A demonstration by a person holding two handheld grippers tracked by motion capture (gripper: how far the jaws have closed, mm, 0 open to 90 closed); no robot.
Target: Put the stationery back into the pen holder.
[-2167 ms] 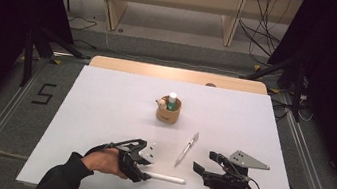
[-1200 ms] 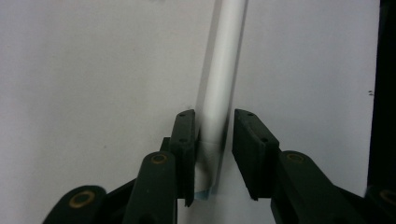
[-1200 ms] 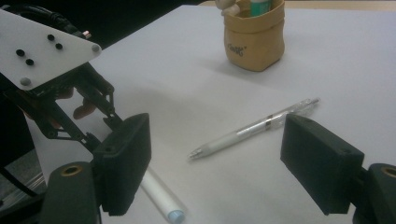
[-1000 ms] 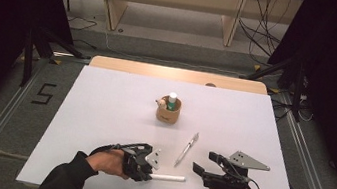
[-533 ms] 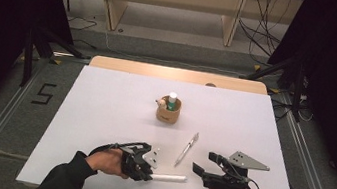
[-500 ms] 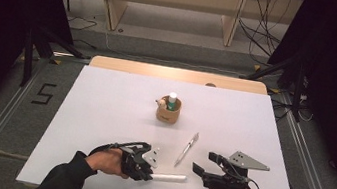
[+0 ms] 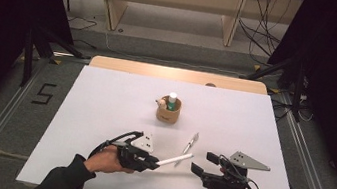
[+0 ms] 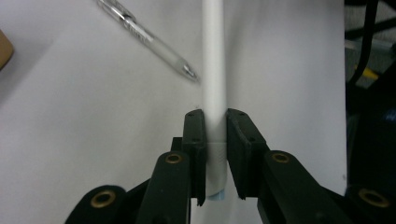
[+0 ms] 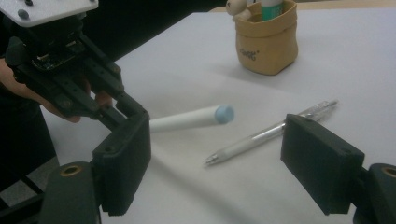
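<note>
Two grippers are in use at the counter [image 7: 103, 110], one per hand. The left gripper [image 7: 151, 161] has its jaws drawn in tight on one white marker [image 7: 174, 159]; in the left gripper view both pads press on the barrel near its rear end, with the barrel [image 8: 214, 70] running forward between them. The right gripper view shows the marker's [image 9: 187, 119] light blue tip facing that camera and the barrel clear of the counter surface. The right gripper [image 7: 205, 164] has its jaws spread wide, with nothing between them.

Item count on the white counter surface:
- One white marker, held in the left gripper.
- One clear-barrelled pen [image 7: 189, 143], lying flat.
- One tan pouch-shaped holder [image 7: 167, 113], standing upright.
- Two items standing in the holder: one white bottle with a green label [image 7: 172, 100] and one small wooden piece [image 7: 161, 103].

Positions relative to the holder:
- The pen lies on the near right of the holder, apart from it.
- The marker is nearer the person than the holder, beyond the pen's near end; in the left gripper view the pen [image 8: 149, 39] tip lies just beside the marker barrel.
- The left gripper is on the near left of the holder, well apart from it.
- The right gripper is on the near right, well apart from it.
</note>
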